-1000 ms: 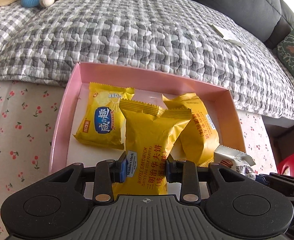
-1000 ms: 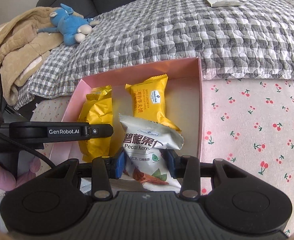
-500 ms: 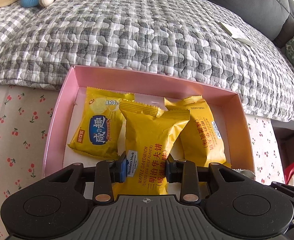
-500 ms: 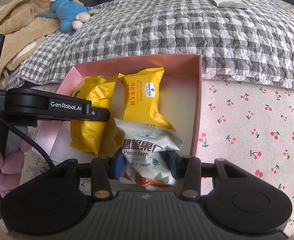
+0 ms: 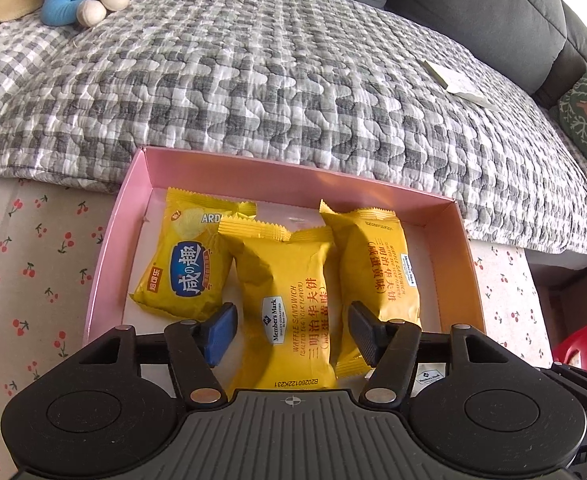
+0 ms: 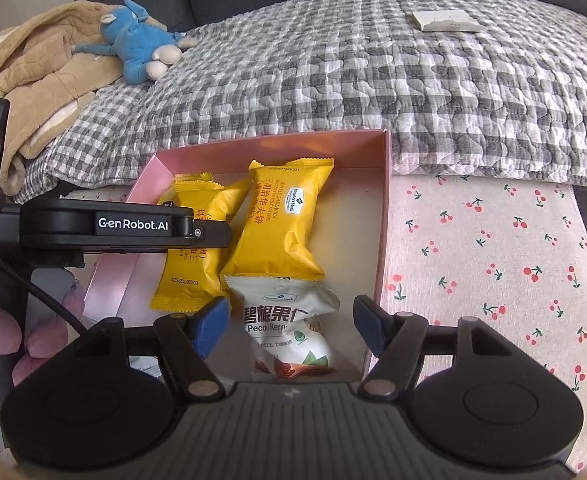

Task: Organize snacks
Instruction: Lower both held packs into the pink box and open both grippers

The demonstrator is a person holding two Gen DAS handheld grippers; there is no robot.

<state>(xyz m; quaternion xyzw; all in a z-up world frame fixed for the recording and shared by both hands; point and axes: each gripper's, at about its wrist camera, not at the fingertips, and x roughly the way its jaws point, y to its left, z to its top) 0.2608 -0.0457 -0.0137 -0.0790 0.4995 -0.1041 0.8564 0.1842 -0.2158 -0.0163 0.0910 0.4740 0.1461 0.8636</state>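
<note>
jaws of left gripper (image 5: 289, 334) and right gripper (image 6: 289, 326) have just opened; waffle packet (image 5: 289, 300) and pecan packet (image 6: 289, 328) lie loose between them in pink box (image 5: 467, 264).

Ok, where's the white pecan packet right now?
In the right wrist view, the white pecan packet lies in the pink box's near right corner, against a yellow waffle packet.

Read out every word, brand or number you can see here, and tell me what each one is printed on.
"Member's Mark", "WAFFLE SANDWICH", "B20260122K231": middle yellow waffle packet.
"ARD": yellow chip packet; its Chinese characters I can't transcribe reliably.
"Pecan Kern": white nut packet, rest creased away.
"GenRobot.AI": black left gripper.
Right yellow packet: print upside down, too small.
White card: blurred.
</note>
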